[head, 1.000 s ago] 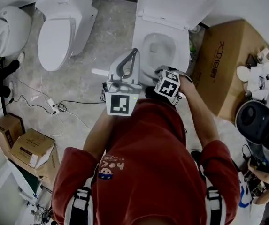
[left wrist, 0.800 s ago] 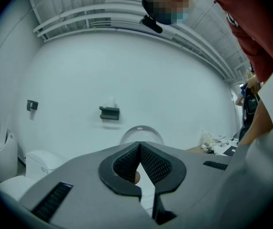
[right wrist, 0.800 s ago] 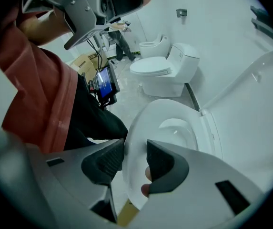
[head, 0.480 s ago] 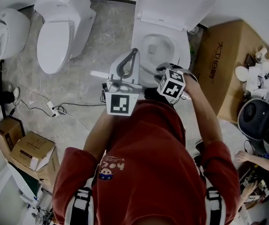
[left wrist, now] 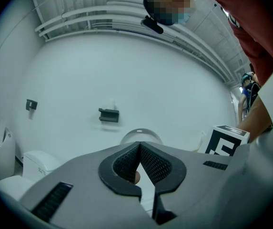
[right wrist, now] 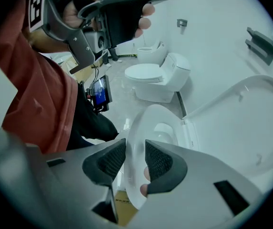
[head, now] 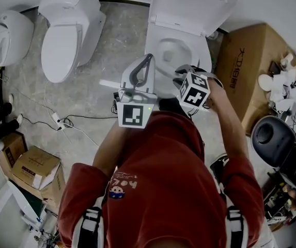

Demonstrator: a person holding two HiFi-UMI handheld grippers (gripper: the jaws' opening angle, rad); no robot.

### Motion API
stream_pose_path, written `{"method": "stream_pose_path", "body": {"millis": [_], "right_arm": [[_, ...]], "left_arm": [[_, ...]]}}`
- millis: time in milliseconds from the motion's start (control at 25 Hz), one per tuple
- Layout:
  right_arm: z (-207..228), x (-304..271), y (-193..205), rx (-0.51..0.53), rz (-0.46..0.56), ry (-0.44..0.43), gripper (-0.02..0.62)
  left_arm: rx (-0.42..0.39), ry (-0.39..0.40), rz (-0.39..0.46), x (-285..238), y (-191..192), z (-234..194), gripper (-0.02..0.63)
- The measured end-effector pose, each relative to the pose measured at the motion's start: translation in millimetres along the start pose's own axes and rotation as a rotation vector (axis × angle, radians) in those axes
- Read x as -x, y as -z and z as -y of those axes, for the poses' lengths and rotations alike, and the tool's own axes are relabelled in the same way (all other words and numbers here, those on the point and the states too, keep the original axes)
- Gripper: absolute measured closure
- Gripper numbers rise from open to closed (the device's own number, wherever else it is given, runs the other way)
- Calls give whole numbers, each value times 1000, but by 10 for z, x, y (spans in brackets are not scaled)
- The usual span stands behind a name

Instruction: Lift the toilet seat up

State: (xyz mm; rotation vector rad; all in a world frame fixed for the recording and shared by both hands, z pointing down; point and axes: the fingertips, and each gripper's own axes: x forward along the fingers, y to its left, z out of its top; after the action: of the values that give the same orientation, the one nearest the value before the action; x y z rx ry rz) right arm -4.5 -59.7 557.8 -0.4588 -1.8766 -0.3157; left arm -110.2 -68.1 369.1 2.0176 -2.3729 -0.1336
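Head view: a person in a red shirt (head: 163, 180) stands over the toilet (head: 204, 61) at the floor's (head: 117, 45) far edge, lid (head: 194, 6) already up vs. the wall, job prob. abt halfway. Right gripper view shows the toilet seat (right wrist: 143, 120) tilted up off the bowl (right wrist: 162, 130) at its front edge, not yet back against the lid. The right gripper (right wrist: 135, 147) is clamped on that front rim, pads either side, its jaws having just closed in on it. Left to do, by the look of it: swing the seat through to upright & let go. The left gripper (left wrist: 139, 147) idles w/ jaws together, nothing between them. Writing: the cardboard box (head: 246, 71) at the floor's right edge, just beside the toilet, carries dark printed characters, too small to read. The shirt print (head: 121, 184) has a cartoon & digits, not legible for sure. Each gripper's cube (head: 195, 89) bears black-and-white square markers, no text.
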Motion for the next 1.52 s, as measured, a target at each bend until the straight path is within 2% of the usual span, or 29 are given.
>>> {"method": "stream_pose_path", "body": {"millis": [720,1280,1520], "right_arm": [[440,362,-112,28,-18,55,483],[765,550,-138,70,-17,175,494],[810,580,-144,81,-15,194,495]], "left_arm": [[4,4,29,-98,-94,8,594],[4,2,42,-127,-138,40,594],[-3,2,48,-138,-162,46,594]]}}
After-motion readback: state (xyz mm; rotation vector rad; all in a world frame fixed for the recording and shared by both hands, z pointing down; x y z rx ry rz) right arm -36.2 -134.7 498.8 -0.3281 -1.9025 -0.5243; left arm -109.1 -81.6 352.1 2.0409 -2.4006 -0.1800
